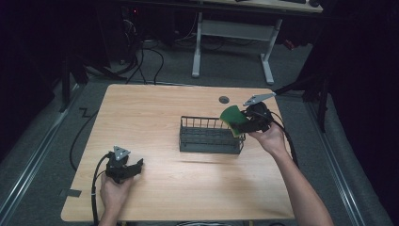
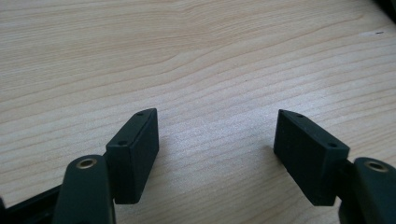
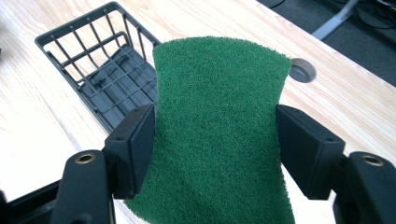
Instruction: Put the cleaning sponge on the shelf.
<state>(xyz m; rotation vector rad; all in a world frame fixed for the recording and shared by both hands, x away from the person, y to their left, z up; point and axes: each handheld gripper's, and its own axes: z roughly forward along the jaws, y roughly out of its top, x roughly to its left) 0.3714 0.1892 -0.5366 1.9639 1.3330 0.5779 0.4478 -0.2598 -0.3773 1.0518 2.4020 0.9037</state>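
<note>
**Sponge over the basket's right end: risks noted**

We found the right gripper (image 1: pixel 245 120) pinching the green sponge (image 3: pixel 219 135) across its width, the pad bowed inward between the jaws. It hung at the right end of the black wire basket (image 1: pixel 209 136), above the rim and not yet inside.

We judged the main hazard a snag: the sponge's lower edge sat close to the end wall, and a low carry could have caught the rim and shoved the light basket along the worktop (image 1: pixel 155 113). A release from there might also have left the sponge straddling the rim or dropped it outside on the right. The bowed sponge could have sprung loose if the squeeze eased.

The basket looked empty; its grid floor showed bare in the right gripper view.

The left gripper (image 1: pixel 126 170) rested near the worktop's near left corner, jaws spread, nothing between them.
</note>
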